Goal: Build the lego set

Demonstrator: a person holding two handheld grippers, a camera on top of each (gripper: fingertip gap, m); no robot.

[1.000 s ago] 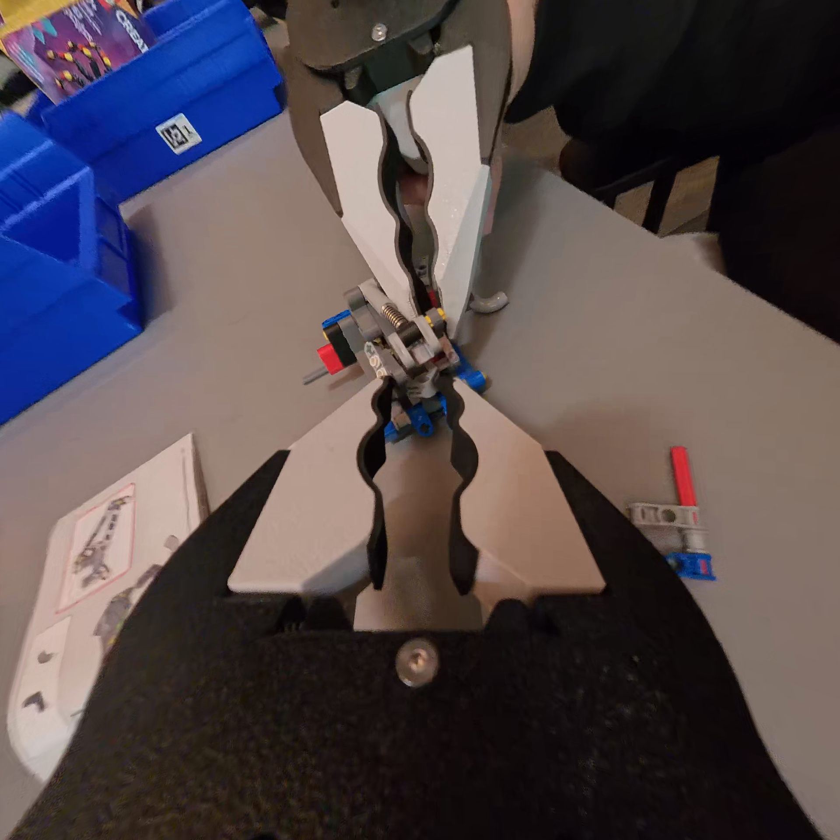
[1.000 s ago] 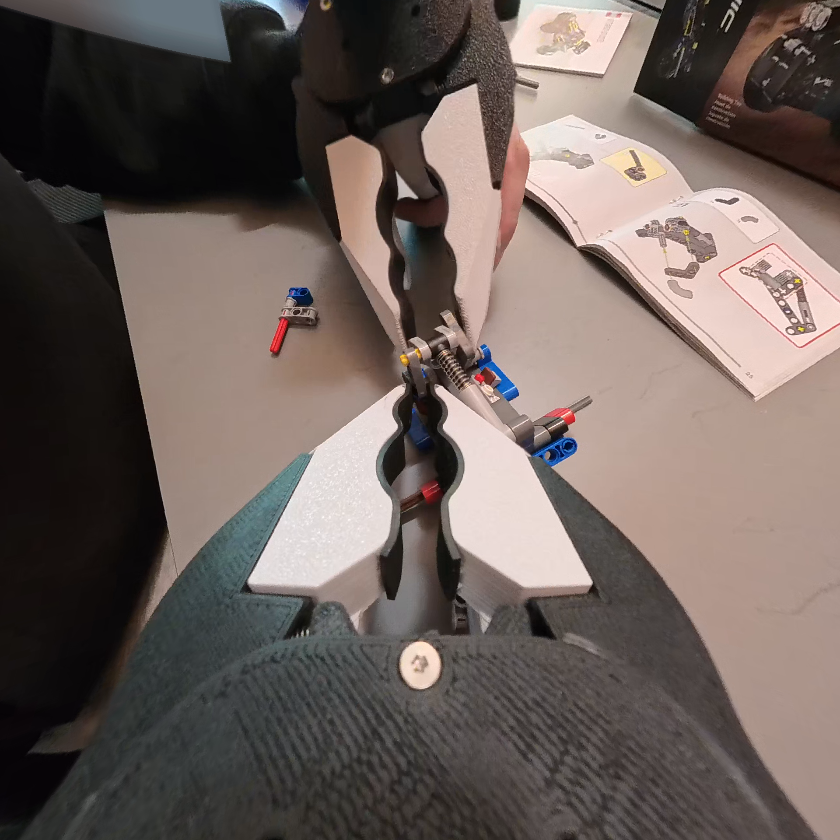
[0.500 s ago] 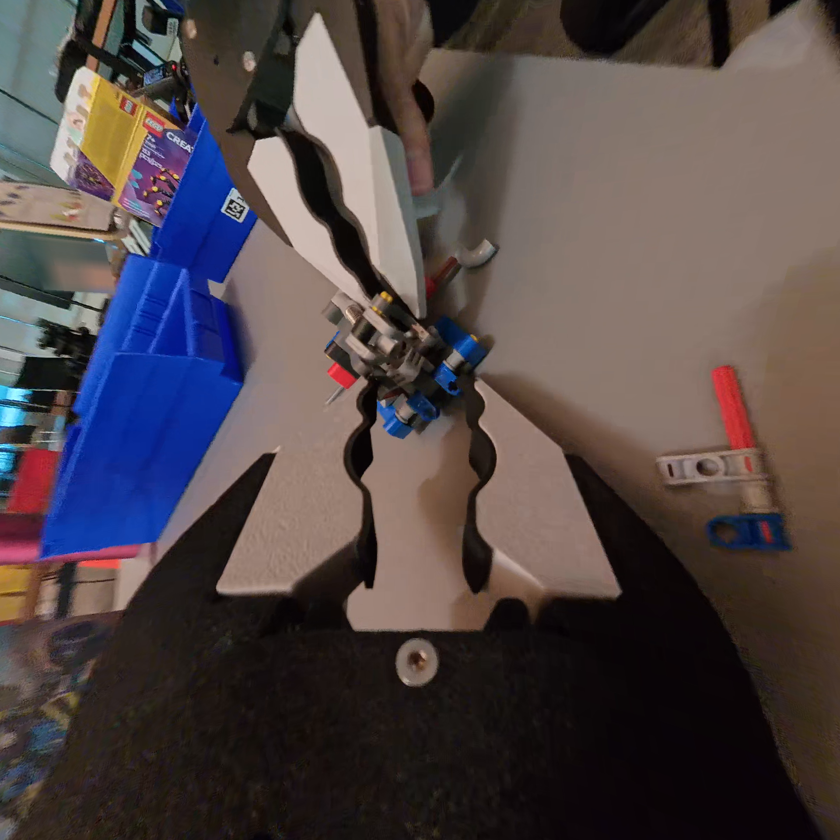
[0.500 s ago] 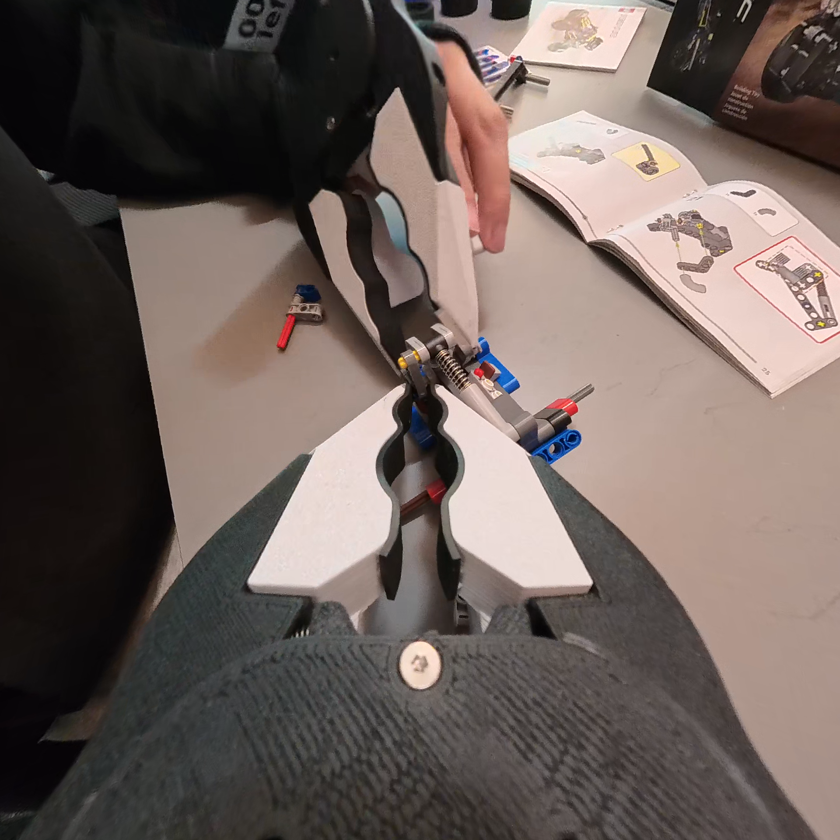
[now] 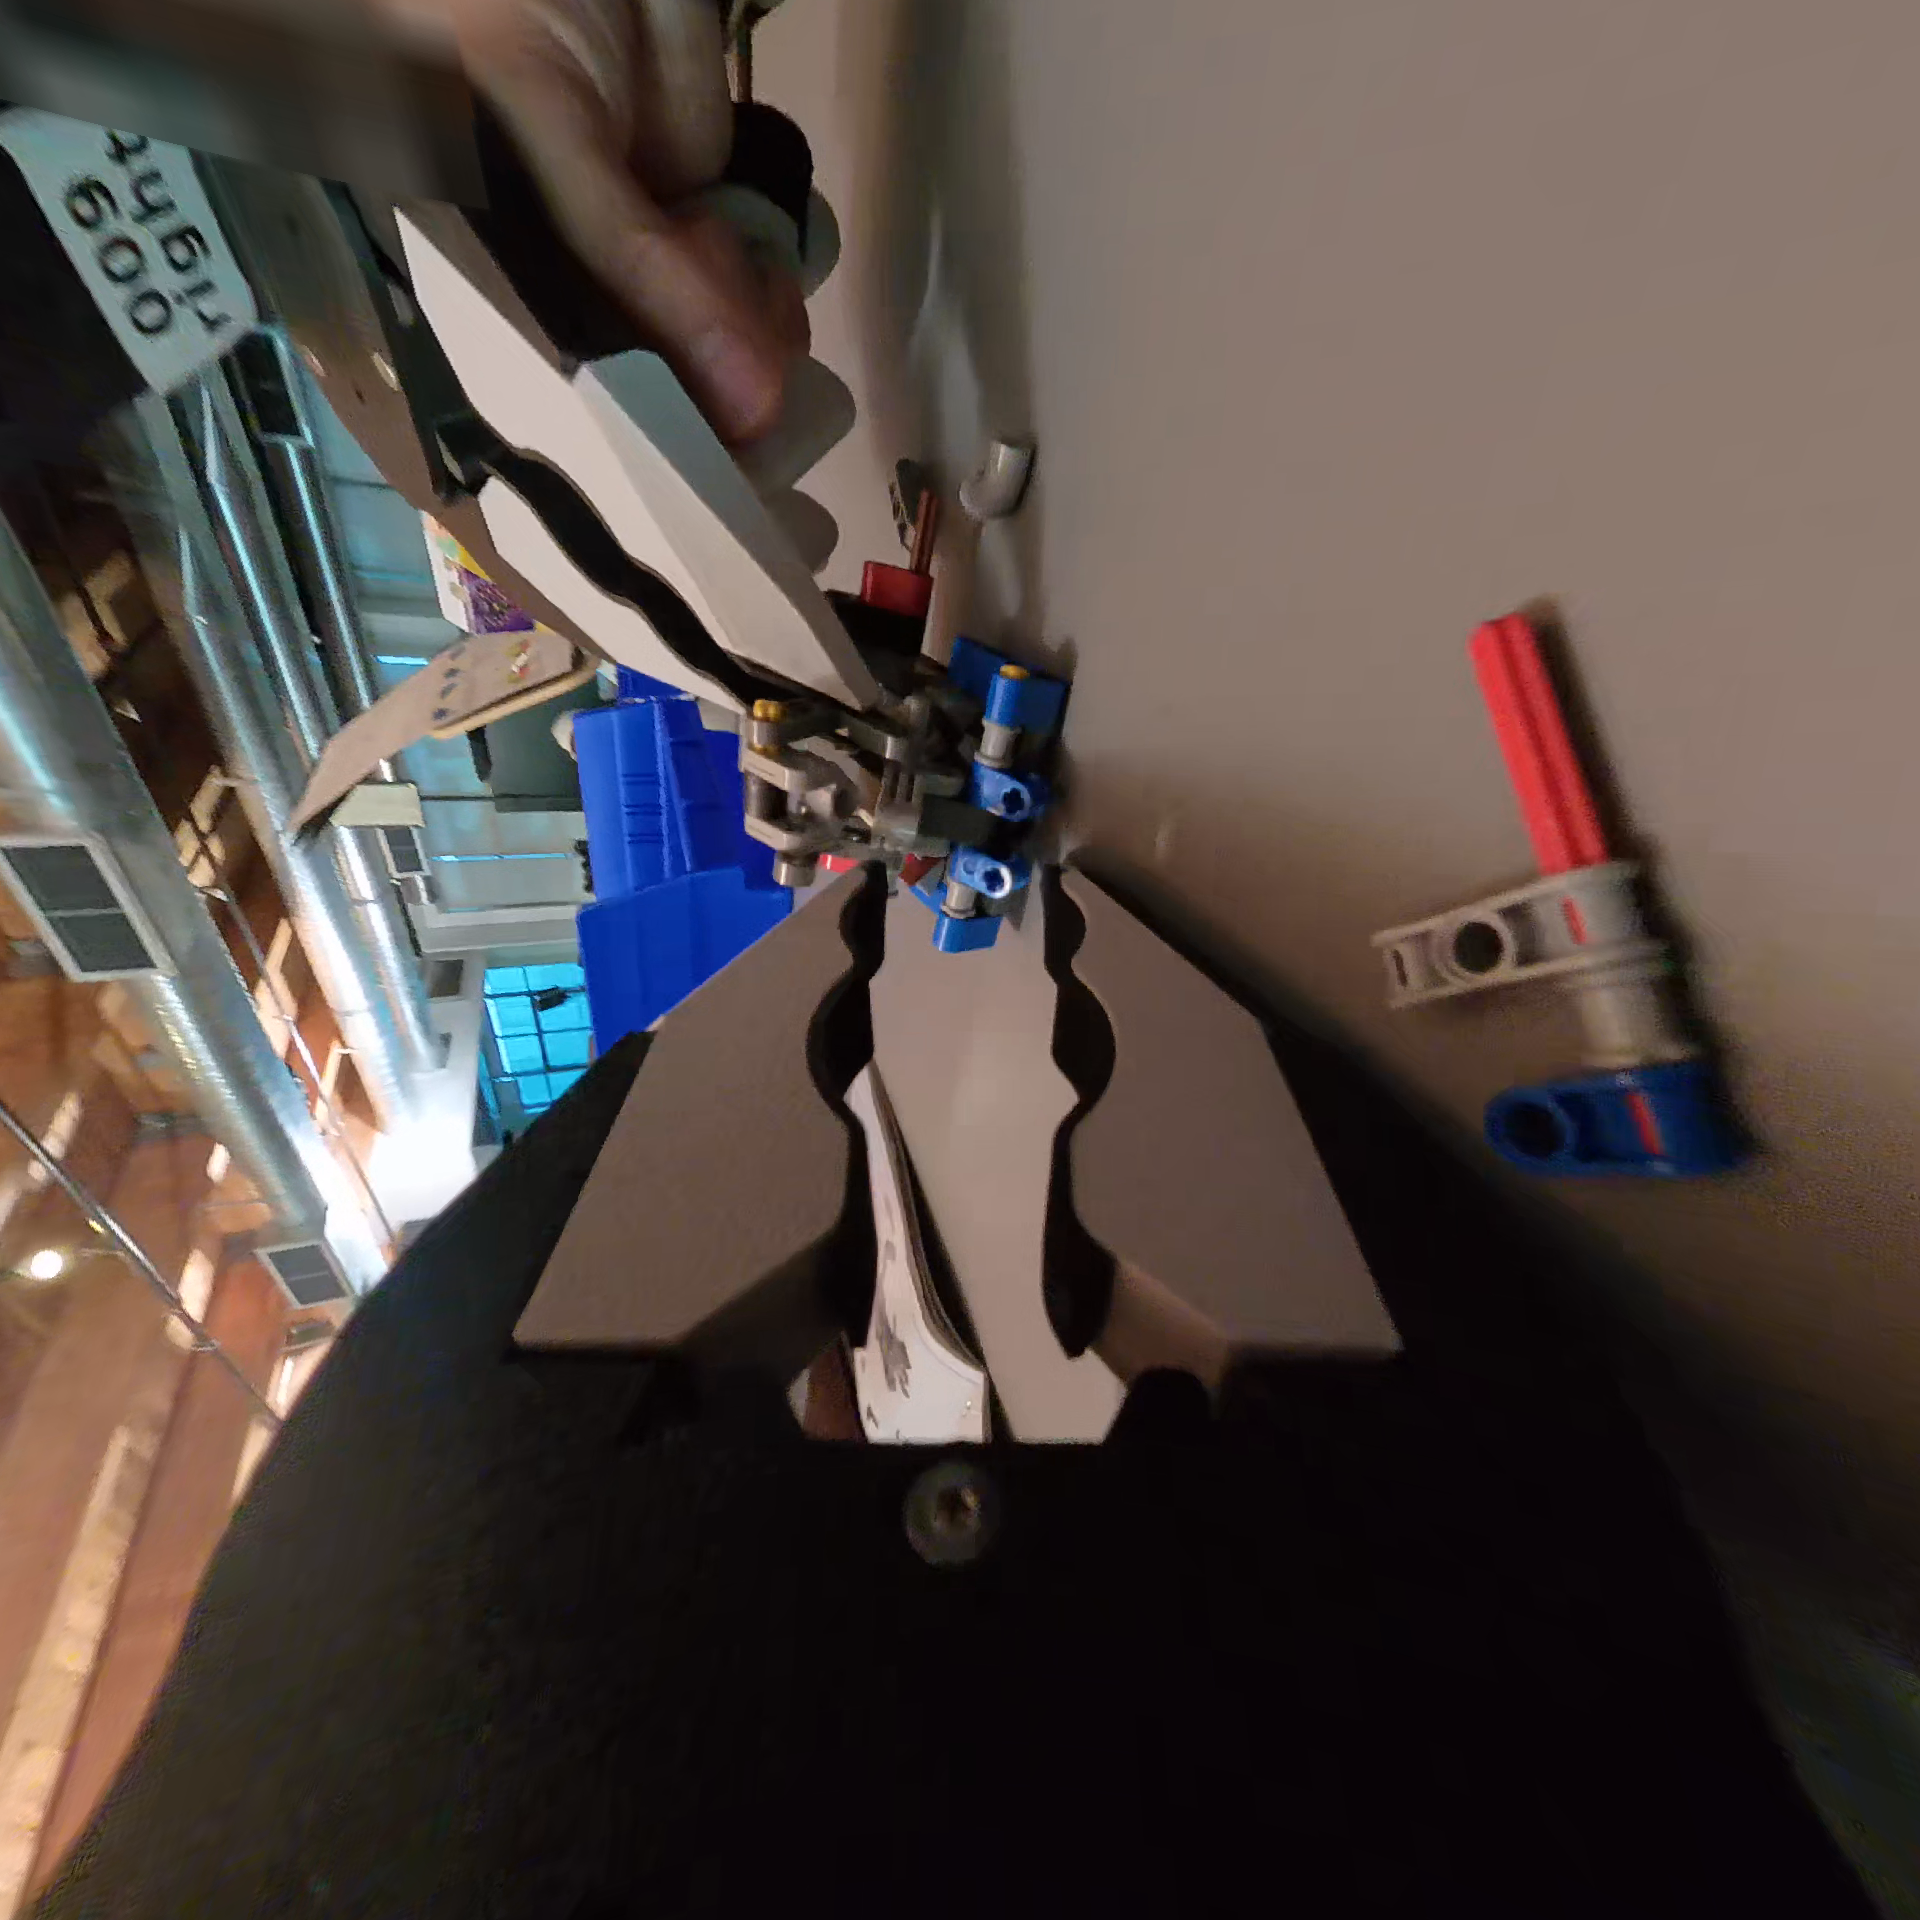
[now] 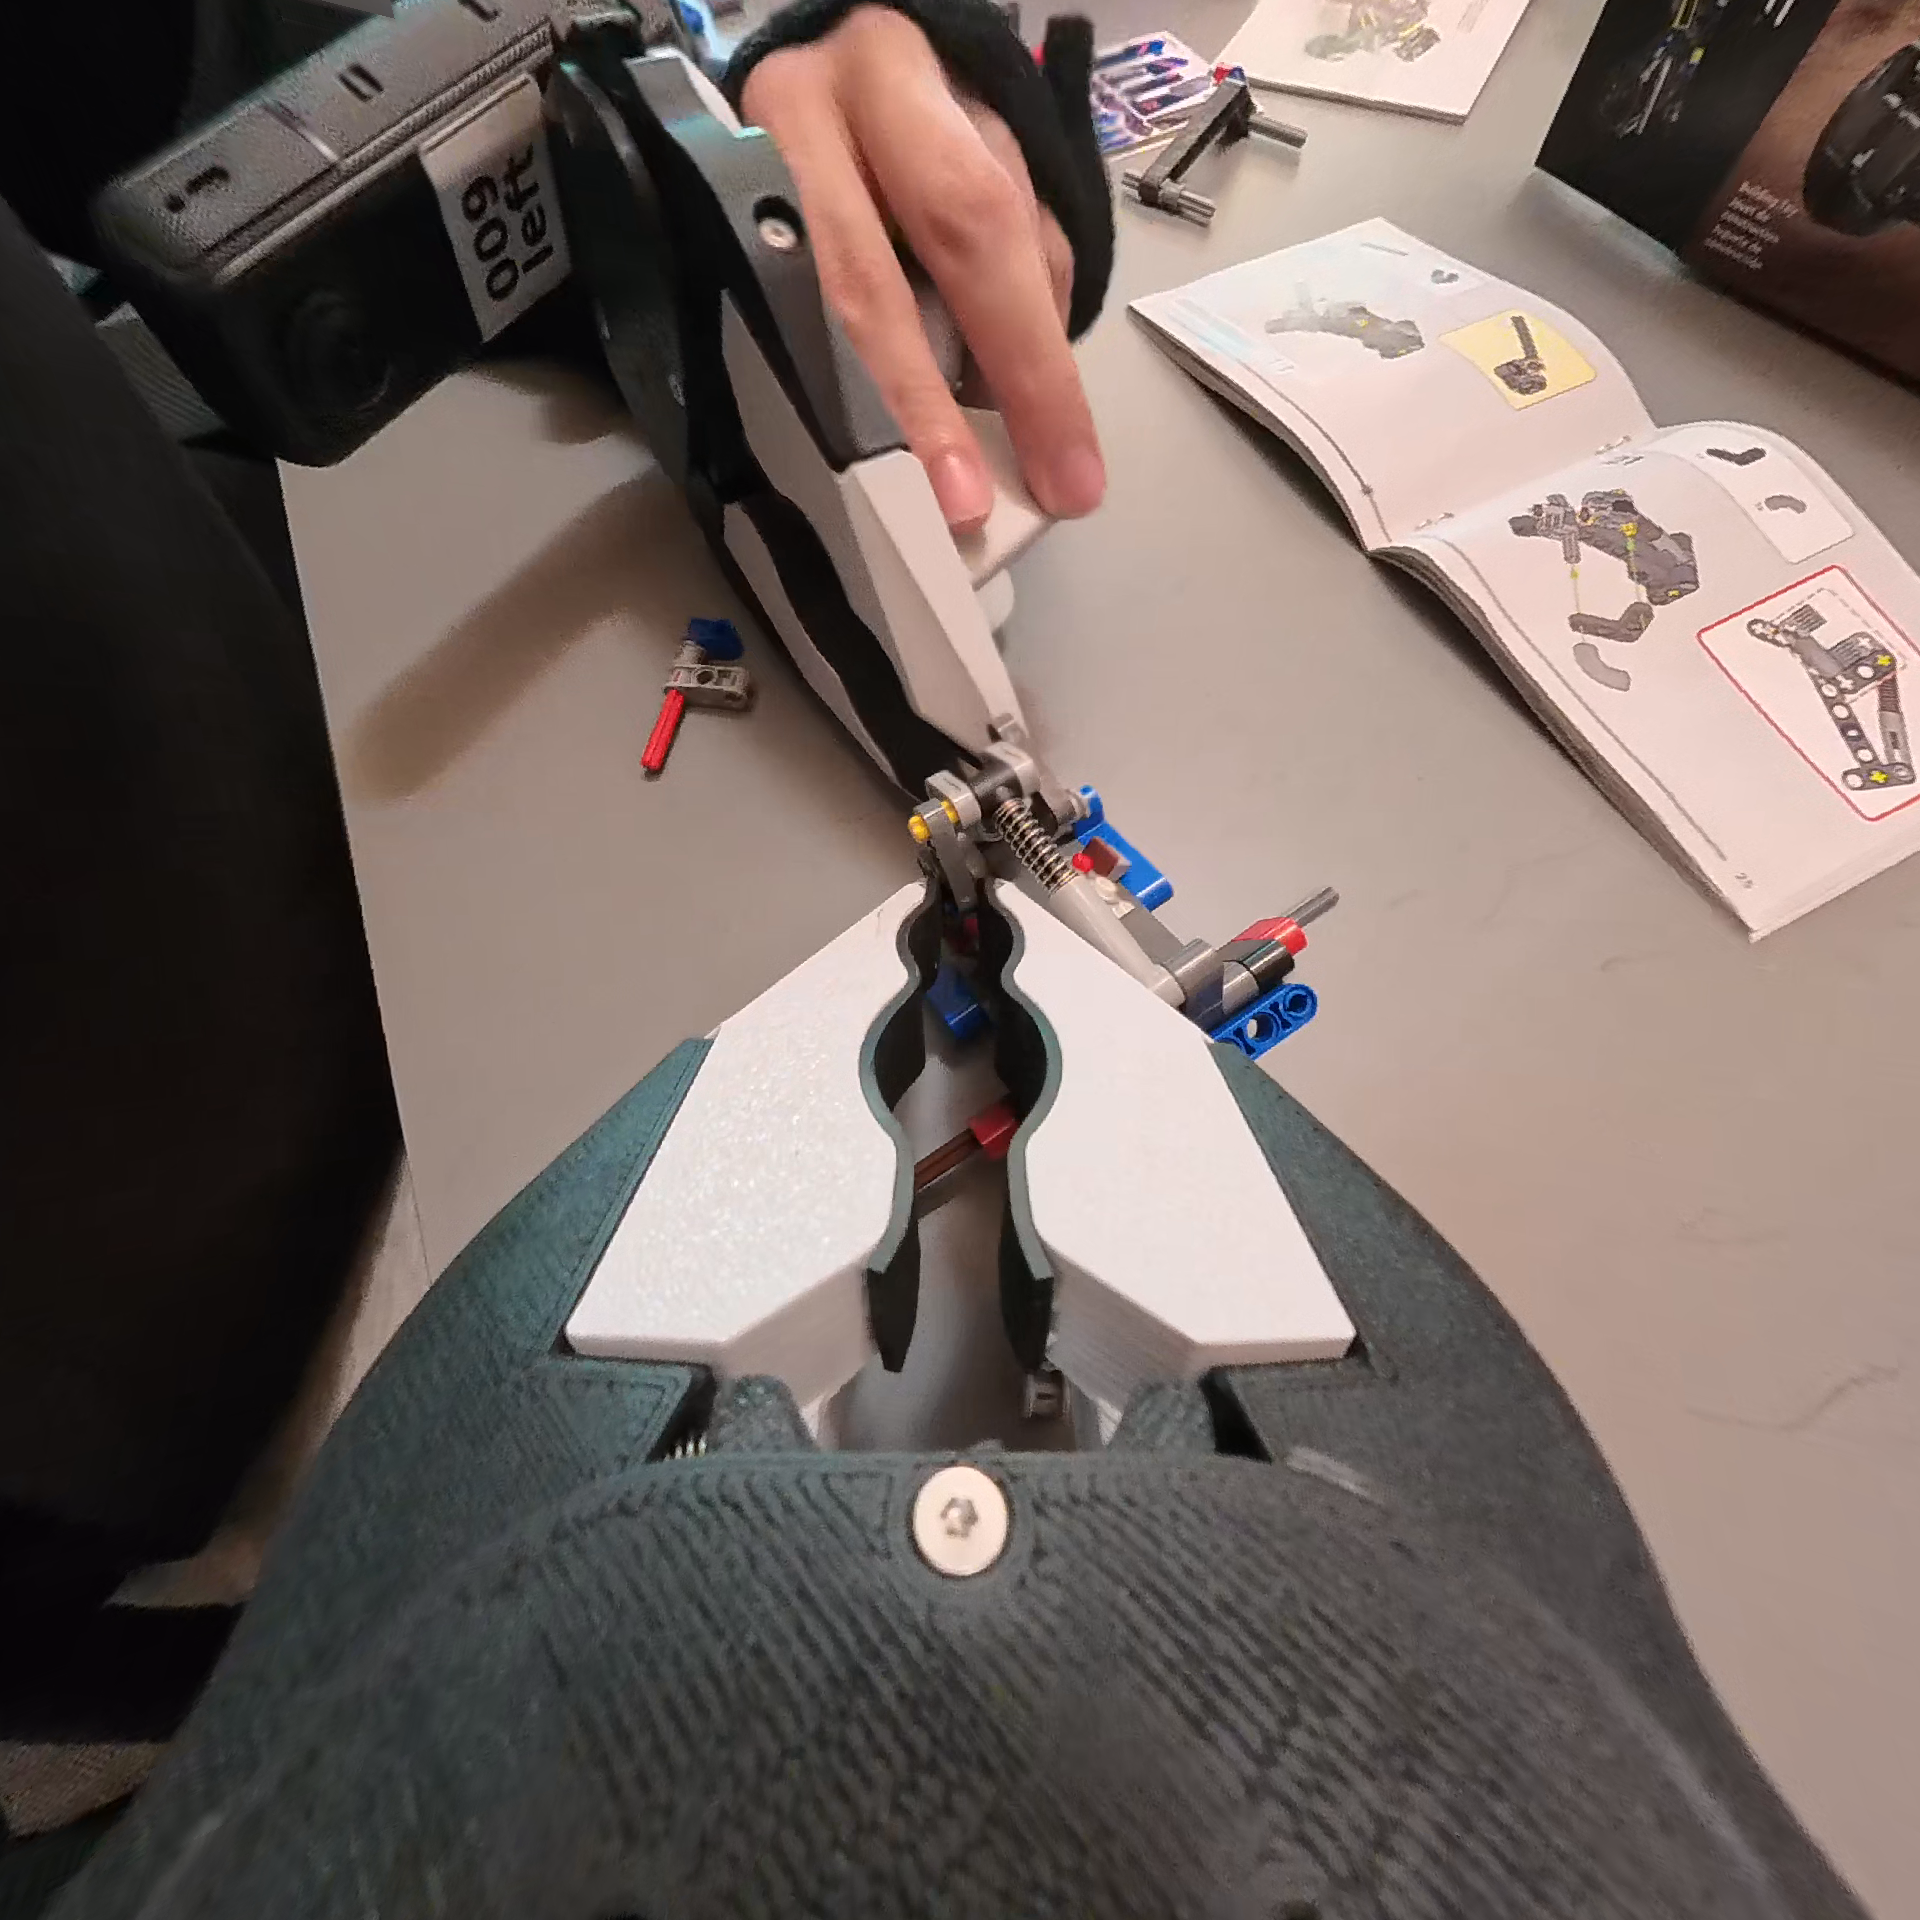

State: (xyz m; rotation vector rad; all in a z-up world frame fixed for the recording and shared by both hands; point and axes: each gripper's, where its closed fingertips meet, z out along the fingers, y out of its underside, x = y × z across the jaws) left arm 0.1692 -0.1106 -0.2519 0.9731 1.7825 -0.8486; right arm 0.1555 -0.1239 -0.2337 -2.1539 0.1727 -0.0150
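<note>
Toy brick model (image 6: 1049,862) on grey worktop (image 6: 1455,1143), pinched at near end by closed right gripper (image 6: 961,904); left gripper (image 5: 956,883) open at its far end. Booklet (image 6: 1558,540) far right.

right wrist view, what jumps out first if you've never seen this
The grey and blue brick assembly with a coil spring, mid-table, pinched at one end by the right gripper. The left gripper meets it from the far side. An open instruction booklet lies to the right.
</note>
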